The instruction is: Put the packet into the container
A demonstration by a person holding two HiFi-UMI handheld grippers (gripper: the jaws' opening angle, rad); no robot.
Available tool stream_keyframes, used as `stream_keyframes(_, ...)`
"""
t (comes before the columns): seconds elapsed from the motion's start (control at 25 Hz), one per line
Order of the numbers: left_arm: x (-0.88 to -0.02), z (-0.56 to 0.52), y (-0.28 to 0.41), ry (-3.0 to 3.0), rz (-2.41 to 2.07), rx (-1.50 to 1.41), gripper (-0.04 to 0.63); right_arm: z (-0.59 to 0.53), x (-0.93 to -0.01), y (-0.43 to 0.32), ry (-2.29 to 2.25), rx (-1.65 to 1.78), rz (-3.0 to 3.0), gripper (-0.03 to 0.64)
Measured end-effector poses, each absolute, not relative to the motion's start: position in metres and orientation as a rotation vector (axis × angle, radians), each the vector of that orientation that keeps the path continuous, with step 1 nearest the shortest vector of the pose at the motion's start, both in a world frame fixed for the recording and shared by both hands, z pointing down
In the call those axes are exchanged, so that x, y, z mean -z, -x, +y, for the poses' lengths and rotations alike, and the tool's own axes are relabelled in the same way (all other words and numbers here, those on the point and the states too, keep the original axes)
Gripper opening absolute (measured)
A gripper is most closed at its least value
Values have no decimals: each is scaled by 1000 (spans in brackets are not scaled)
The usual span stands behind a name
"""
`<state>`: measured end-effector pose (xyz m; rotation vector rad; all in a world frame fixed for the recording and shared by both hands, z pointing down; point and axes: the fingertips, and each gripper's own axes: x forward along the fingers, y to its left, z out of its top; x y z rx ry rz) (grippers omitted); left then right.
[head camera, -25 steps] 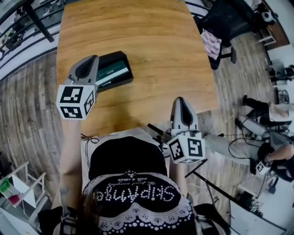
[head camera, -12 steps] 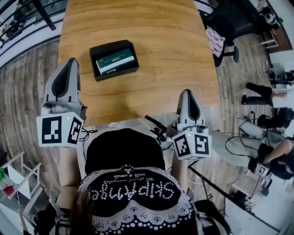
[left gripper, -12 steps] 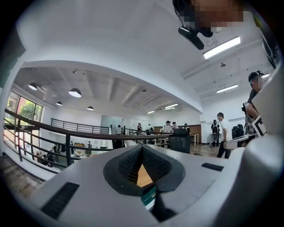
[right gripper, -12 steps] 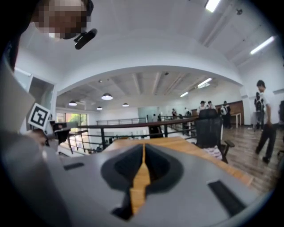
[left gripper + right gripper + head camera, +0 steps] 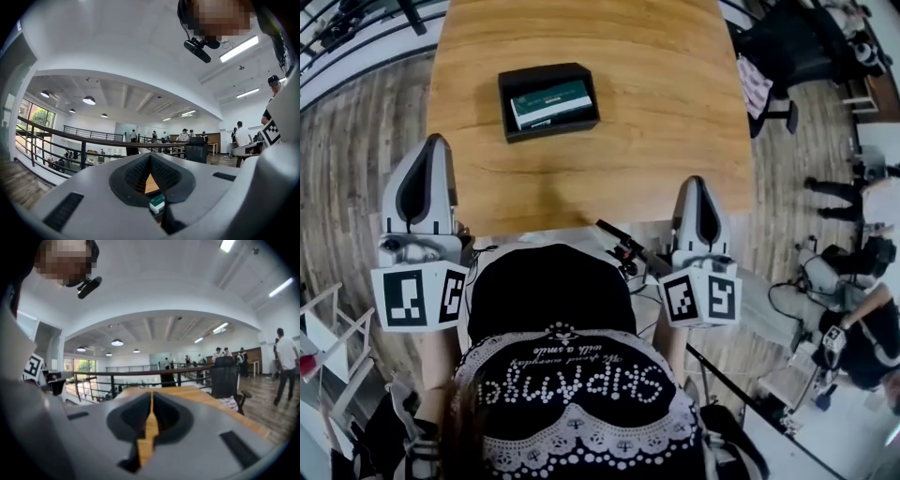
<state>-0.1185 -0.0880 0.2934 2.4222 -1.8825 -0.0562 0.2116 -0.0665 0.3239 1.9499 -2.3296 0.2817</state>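
A black container [image 5: 503, 105] lies on the far left part of the wooden table [image 5: 656, 112], and a green and white packet [image 5: 551, 103] lies flat inside it. My left gripper [image 5: 431, 142] is shut and empty. It hangs off the table's near left corner, well short of the container. In the left gripper view the jaws [image 5: 150, 157] meet, and the packet [image 5: 157, 203] shows below them. My right gripper [image 5: 697, 182] sits at the table's near right edge. Its jaws [image 5: 151, 394] are together with nothing between them.
A black office chair [image 5: 778, 56] with a patterned cloth stands off the table's right side. People [image 5: 862, 328] and cables are on the floor at the right. A white rack [image 5: 337, 347] is at the lower left. A railing [image 5: 70, 138] runs along the left.
My left gripper has drawn back from beside the container toward my body, past the table's near left corner. The packet stays in the container. The right gripper has hardly moved.
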Motion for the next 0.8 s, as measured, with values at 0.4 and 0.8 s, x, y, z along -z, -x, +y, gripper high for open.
stream_keyframes(0.4, -321, -63, 142, -2313, -1934, 7, 31, -61, -328, -187, -1851, -285, -2357, 37)
stream_keyframes(0.8, -341, -47, 138, -2281, -1879, 13, 31, -50, -334, -177, -1812, -303, -2334, 37)
